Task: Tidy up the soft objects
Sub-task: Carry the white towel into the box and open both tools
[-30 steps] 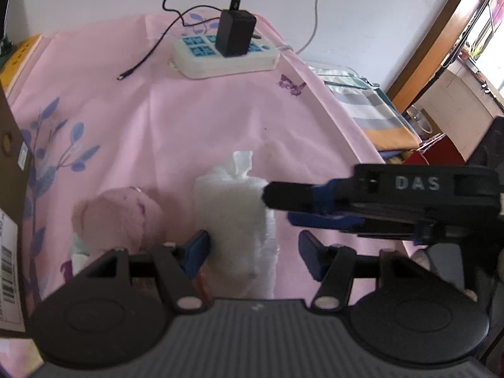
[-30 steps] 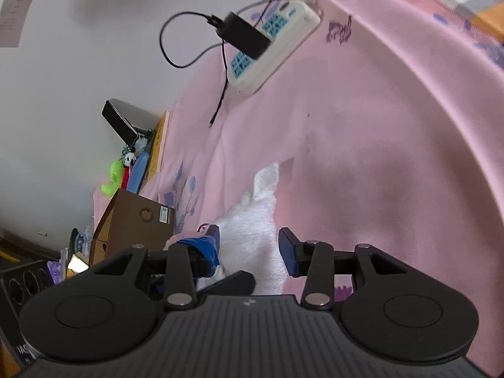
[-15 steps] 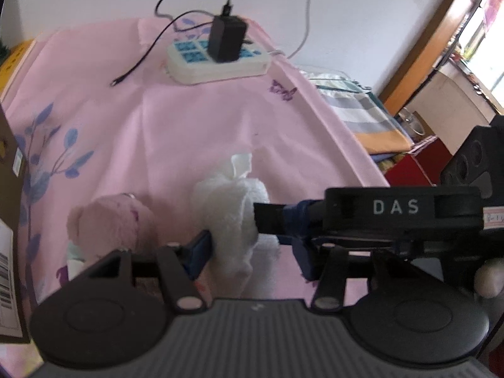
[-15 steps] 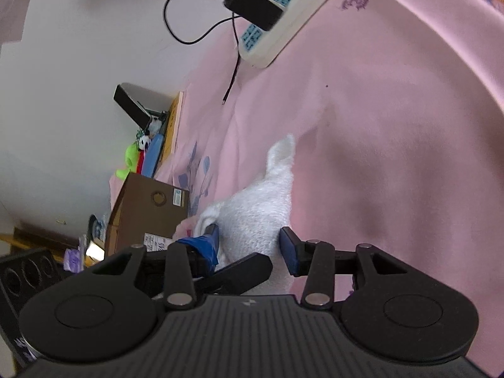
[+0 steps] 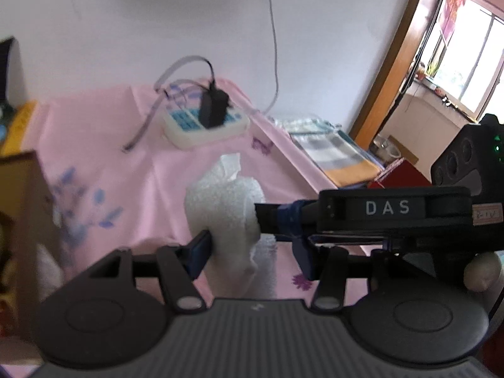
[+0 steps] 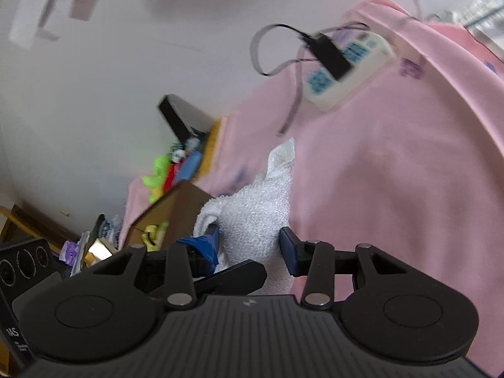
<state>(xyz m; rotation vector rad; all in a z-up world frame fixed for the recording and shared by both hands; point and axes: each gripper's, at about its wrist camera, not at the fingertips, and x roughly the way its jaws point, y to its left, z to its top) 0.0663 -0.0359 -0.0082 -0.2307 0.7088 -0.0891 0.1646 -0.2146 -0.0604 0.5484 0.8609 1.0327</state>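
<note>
So the white fluffy towel (image 5: pixel 225 214) is bunched up right between both grippers. In the left wrist view the left gripper (image 5: pixel 252 252) sits wide around it: the left blue pad presses the towel's side, but the right pad stands clear of it, so not a real pinch there. The right gripper (image 6: pixel 252 242) looks like it's clamped on the same towel (image 6: pixel 255 217), with both blue pads pushed into the fluff. From the left camera you can see the right gripper (image 5: pixel 274 217) coming in from the right side with its DAS label, fingertips buried in the towel. The towel seems lifted off the pink tablecloth (image 5: pixel 104 145), with one loose corner sticking up on the far side, though with the blur I can't tell for sure if the bottom still touches.

Off to the left there's a brown cardboard box (image 6: pixel 170 211); something yellow-green shows at its opening, too blurry to name. Further left and back, a little pile of colourful stuff incl. a neon green toy (image 6: pixel 157 173).

Far end of the tabletop: a white power strip (image 5: pixel 204 126) with a black adapter (image 5: pixel 213 108) plugged in, cable looping off to the left. On the far right beyond the edge, a folded plaid cloth (image 5: pixel 334 154).
</note>
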